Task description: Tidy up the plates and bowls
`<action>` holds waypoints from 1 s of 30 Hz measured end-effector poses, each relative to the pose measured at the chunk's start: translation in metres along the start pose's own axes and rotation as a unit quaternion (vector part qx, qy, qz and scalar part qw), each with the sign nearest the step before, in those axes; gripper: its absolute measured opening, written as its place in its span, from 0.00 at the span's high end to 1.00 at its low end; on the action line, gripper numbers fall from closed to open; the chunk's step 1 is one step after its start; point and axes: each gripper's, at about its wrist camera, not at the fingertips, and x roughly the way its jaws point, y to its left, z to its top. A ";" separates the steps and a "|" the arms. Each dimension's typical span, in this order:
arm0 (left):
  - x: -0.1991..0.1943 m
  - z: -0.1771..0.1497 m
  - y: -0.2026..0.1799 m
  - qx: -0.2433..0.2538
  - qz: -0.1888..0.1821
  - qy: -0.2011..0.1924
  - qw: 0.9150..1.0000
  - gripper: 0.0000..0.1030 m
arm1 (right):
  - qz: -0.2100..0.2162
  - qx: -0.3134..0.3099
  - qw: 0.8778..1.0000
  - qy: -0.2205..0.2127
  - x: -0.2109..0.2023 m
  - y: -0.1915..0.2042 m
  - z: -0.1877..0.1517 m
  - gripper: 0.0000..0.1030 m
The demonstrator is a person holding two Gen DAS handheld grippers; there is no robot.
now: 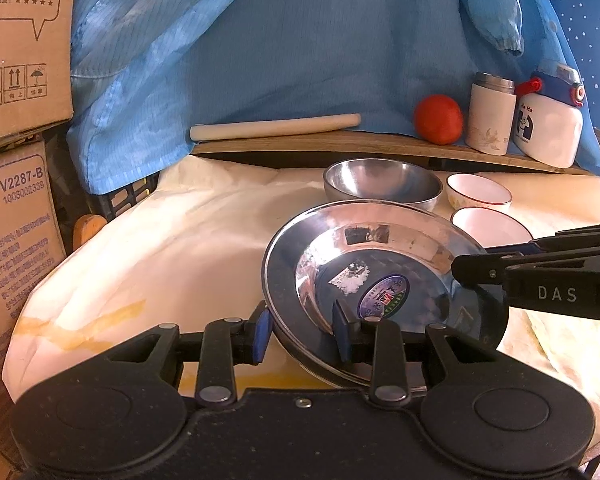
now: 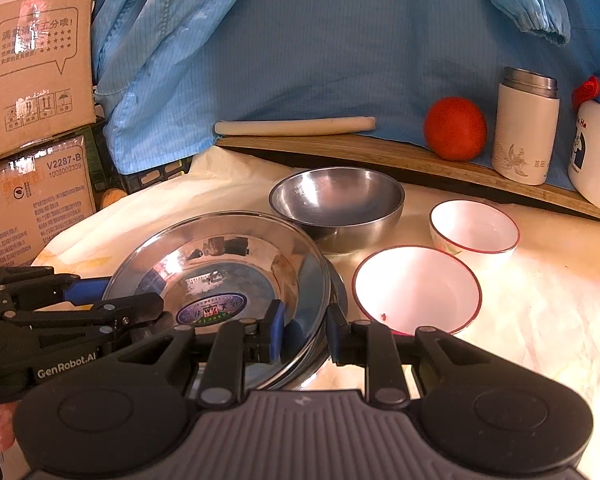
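A shiny steel plate [image 1: 380, 256] with a round sticker lies on the cream cloth, on top of another steel plate [image 2: 338, 292] whose rim shows under it. My left gripper [image 1: 302, 332] is open, one finger on each side of the plate's near-left rim. My right gripper [image 2: 304, 330] is open and straddles the plate's right rim [image 2: 220, 264]; it shows from the side in the left wrist view [image 1: 466, 270]. Behind stand a steel bowl [image 2: 338, 200] and two white red-rimmed bowls, one larger [image 2: 416, 290], one smaller [image 2: 474, 230].
A wooden shelf [image 2: 380, 152] at the back holds a rolling pin [image 2: 294, 126], a tomato [image 2: 454, 128], a white flask [image 2: 526, 126] and a white bottle [image 2: 596, 156]. Cardboard boxes [image 1: 16, 120] stack at the left. A blue cloth hangs behind.
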 end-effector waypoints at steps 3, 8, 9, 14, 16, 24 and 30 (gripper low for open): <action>0.000 0.000 0.001 0.000 -0.002 0.000 1.000 0.67 | -0.002 -0.003 1.000 0.002 0.000 0.001 0.000 0.75; 0.000 -0.001 0.001 0.005 -0.003 0.007 1.000 0.64 | 0.002 -0.006 1.000 0.004 0.001 0.001 0.001 0.75; 0.000 -0.001 0.001 0.004 -0.003 0.009 1.000 0.64 | 0.003 -0.007 1.000 0.004 0.001 0.001 0.000 0.75; 0.002 -0.002 0.002 0.004 0.001 0.012 1.000 0.64 | 0.007 -0.011 1.000 0.007 0.003 0.001 0.000 0.75; 0.003 -0.001 0.002 0.008 0.003 0.014 1.000 0.64 | 0.007 -0.012 1.000 0.008 0.004 0.001 -0.001 0.74; 0.010 0.000 0.002 0.009 0.011 0.023 1.000 0.63 | 0.012 -0.018 1.000 0.011 0.009 0.001 -0.001 0.74; 0.014 0.001 0.003 0.001 0.006 0.026 1.000 0.61 | 0.015 -0.015 1.000 0.011 0.010 -0.001 -0.001 0.74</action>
